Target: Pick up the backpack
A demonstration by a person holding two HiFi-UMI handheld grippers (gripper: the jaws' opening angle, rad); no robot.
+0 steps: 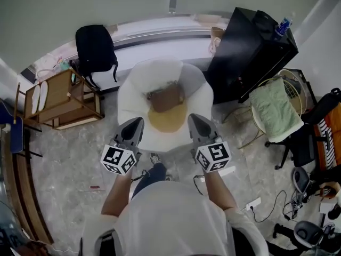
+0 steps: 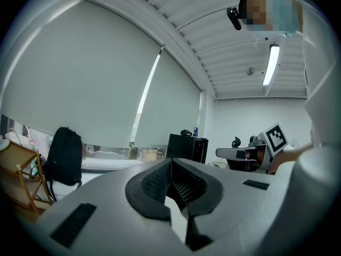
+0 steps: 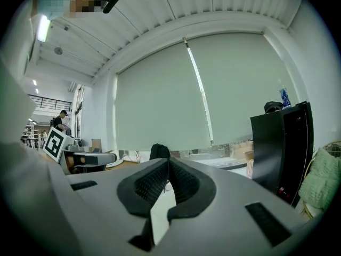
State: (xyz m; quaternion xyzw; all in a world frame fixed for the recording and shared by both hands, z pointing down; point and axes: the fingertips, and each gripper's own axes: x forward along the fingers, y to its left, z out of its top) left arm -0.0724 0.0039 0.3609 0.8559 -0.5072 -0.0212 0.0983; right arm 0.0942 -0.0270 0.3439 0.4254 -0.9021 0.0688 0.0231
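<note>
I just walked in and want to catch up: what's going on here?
A person stands with the left hand-held gripper and the right hand-held gripper both shut and empty, held out toward a white round seat. The black backpack stands untouched by the window ledge, beyond the seat to the left, beside a wooden rack. It has not been picked up yet.

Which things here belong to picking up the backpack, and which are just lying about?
Job: backpack, by the window; left gripper and right gripper, both shut and empty.
Lying about: white seat, black cabinet, wooden rack, green towel.
</note>
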